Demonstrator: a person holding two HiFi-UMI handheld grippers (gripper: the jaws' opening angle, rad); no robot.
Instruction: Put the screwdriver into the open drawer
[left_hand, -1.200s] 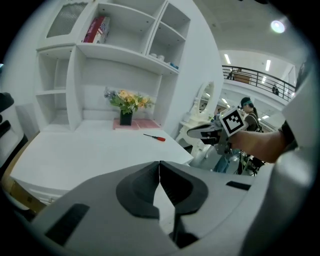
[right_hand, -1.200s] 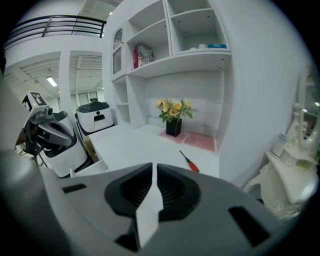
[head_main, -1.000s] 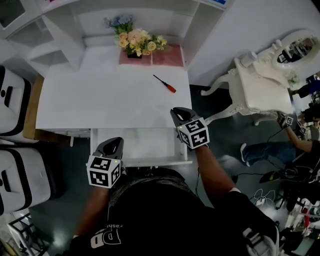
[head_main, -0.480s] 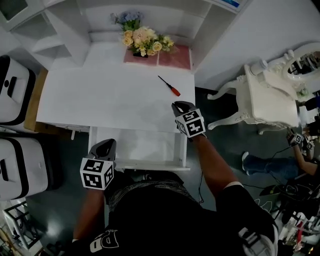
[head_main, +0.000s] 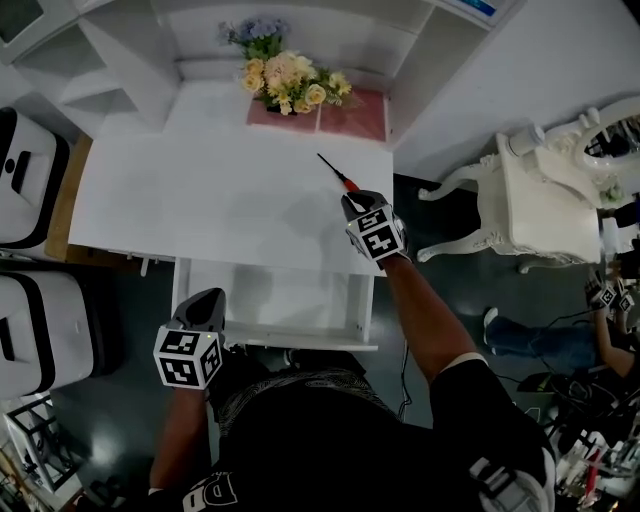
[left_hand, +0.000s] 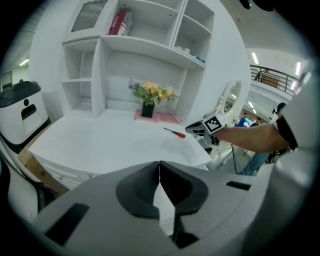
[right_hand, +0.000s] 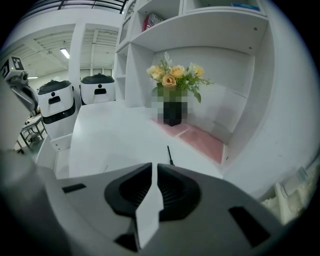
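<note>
Just above my right tool (head_main: 352, 201) in the head view, the screwdriver (head_main: 336, 173) lies on the tabletop (head_main: 200, 200), handle almost at the tips; those jaws stand slightly parted, empty. The right gripper view shows only its dark shaft, the left gripper view its red handle. My left tool (head_main: 207, 299), lower left, is clenched empty beside the open drawer (head_main: 270, 295).

Person: black short-sleeved top (head_main: 330, 430), white lettering (head_main: 212, 488) low on its left side. Left claw (head_main: 207, 298) and right claw (head_main: 352, 198): grey moulded shells, black ribbed inner pads. Left cube (head_main: 187, 357), right cube (head_main: 376, 235): white, black square markers.
</note>
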